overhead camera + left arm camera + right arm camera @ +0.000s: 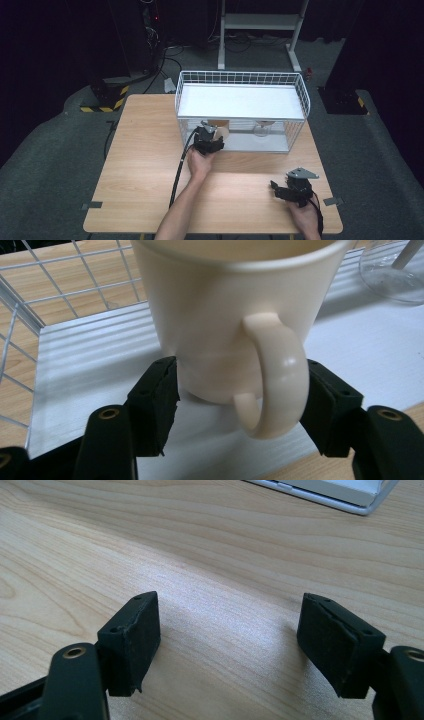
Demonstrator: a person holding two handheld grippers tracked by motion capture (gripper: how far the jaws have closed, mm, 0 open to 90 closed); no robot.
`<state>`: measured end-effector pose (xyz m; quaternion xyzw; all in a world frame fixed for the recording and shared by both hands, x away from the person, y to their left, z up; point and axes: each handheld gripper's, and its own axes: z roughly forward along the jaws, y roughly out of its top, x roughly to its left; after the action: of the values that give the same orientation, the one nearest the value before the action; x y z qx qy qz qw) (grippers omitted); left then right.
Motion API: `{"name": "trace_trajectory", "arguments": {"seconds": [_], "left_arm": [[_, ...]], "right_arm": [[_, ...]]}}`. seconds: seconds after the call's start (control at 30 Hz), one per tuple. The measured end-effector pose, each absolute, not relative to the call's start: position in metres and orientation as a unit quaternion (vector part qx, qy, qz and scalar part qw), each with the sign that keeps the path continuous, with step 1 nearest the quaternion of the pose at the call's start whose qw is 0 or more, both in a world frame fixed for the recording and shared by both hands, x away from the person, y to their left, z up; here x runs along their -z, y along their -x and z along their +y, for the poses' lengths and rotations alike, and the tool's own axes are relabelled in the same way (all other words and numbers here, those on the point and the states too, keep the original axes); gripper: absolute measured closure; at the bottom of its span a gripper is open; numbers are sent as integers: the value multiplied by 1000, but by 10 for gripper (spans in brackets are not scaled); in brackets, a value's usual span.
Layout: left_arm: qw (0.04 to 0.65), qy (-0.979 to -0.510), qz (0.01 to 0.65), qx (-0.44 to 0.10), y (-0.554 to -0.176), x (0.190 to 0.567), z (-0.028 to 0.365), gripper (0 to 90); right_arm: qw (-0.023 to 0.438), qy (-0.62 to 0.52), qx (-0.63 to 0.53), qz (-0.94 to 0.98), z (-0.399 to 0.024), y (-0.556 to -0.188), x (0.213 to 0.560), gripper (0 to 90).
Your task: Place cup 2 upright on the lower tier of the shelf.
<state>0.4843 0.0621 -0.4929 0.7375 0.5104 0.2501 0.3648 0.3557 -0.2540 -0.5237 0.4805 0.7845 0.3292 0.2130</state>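
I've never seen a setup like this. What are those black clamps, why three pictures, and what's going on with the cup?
A person holds a black two-jaw gripper in each hand at a wooden table. One camera looks down from above; one rides on each gripper. The left gripper reaches into the white wire rack and has its jaws closed on a cream ceramic mug, handle towards the camera. A clear glass stands beyond. The right gripper rests open over bare wood, holding nothing.

High view: table (150, 165) evenly lit from above, surroundings dark, slightly soft. Left gripper view: cream mug (225, 315) sharp, handle glare, shadow beneath. Right gripper view: sheen on wood between jaws.
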Motion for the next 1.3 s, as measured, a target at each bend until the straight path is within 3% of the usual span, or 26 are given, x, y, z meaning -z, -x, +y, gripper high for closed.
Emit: {"name": "trace_trajectory", "arguments": {"seconds": [0.57, 0.73, 1.03, 1.3], "left_arm": [[351, -740, 517, -250, -497, 490, 61, 477], [340, -743, 521, -246, -498, 494, 62, 471], [352, -748, 509, -238, -490, 483, 65, 252], [371, -739, 507, -243, -475, 476, 70, 211]], "right_arm": [[213, -480, -329, 785, -254, -356, 524, 252], [213, -480, -329, 785, -254, -356, 524, 252], [213, -480, -329, 785, -254, -356, 524, 252], [213, -479, -329, 785, -254, -356, 524, 251]]}}
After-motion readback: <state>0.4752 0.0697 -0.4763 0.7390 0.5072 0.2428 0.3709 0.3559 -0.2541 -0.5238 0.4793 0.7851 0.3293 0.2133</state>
